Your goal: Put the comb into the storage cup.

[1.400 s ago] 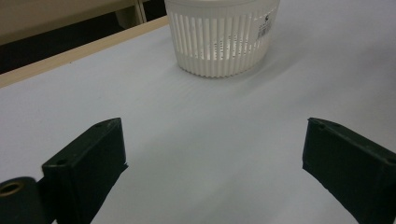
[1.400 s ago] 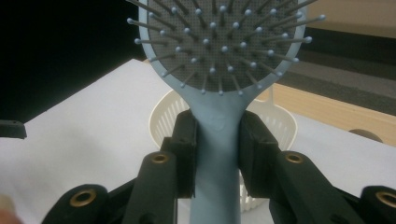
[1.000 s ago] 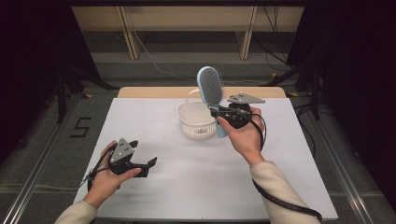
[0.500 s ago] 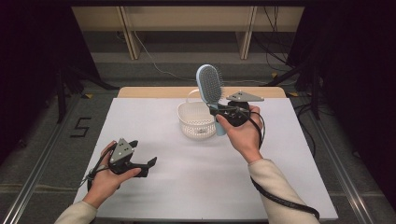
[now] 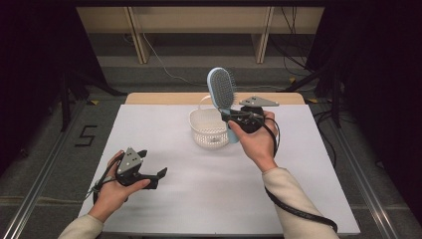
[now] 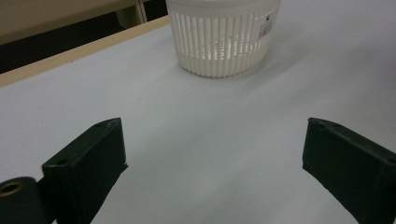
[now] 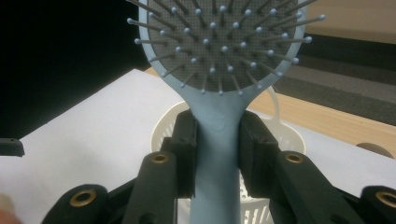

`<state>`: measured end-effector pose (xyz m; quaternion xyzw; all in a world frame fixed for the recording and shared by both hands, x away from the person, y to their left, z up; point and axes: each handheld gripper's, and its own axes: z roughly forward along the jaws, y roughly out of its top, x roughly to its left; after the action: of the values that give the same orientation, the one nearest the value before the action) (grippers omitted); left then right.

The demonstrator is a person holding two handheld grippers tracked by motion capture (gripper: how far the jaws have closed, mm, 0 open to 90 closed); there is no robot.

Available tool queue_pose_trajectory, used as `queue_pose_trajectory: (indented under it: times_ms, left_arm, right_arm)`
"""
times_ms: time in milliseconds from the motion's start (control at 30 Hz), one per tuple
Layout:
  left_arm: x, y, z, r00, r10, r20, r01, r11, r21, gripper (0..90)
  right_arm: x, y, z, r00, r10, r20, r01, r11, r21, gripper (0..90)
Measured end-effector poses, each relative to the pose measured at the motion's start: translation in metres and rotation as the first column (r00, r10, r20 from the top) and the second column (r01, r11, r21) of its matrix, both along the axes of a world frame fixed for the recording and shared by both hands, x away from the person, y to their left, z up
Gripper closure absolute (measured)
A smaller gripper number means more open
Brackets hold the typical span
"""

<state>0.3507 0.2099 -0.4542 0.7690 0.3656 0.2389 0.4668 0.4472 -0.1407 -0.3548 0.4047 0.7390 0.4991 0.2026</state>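
Since a second ago almost nothing has shifted — your right hand-held gripper (image 5: 230, 118) has kept the hairbrush (image 5: 222, 89) raised beside the basket (image 5: 209, 130), the brush head perhaps tipped a touch further left, and your left hand-held gripper (image 5: 152, 175) has stayed where it was.

Your right hand-held gripper is clamped on the pale blue handle of the hairbrush, one jaw pressed to each side of it just below the head. The brush stands nearly upright above the jaws, bristles turned toward the gripper's own camera. The white slatted basket sits directly beyond and below those jaws, its rim just past the handle, its thin bail handle rising behind.

Your left hand-held gripper rests low over the counter (image 5: 164, 209) with its jaws spread wide and nothing between them — the basket stands well ahead of it, apart from both jaws.
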Motion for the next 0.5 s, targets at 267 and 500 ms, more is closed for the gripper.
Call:
queue_pose_trajectory:
  times_ms: [267, 500]
  left_arm:
    - [0.0001, 0.0, -0.0001, 1.0, -0.001, -0.001, 0.001, 1.0, 0.0, 5.4]
    - [0.0002, 0.0, -0.0002, 1.0, -0.003, -0.001, 0.003, 1.0, 0.0, 5.3]
  right_arm:
    - [0.0024, 0.0027, -0.0005, 1.0, -0.003, 0.002, 0.003, 1.0, 0.003, 70.4]
    - [0.0053, 0.0036, -0.0006, 1.0, -0.006, 0.003, 0.006, 1.0, 0.009, 70.3]
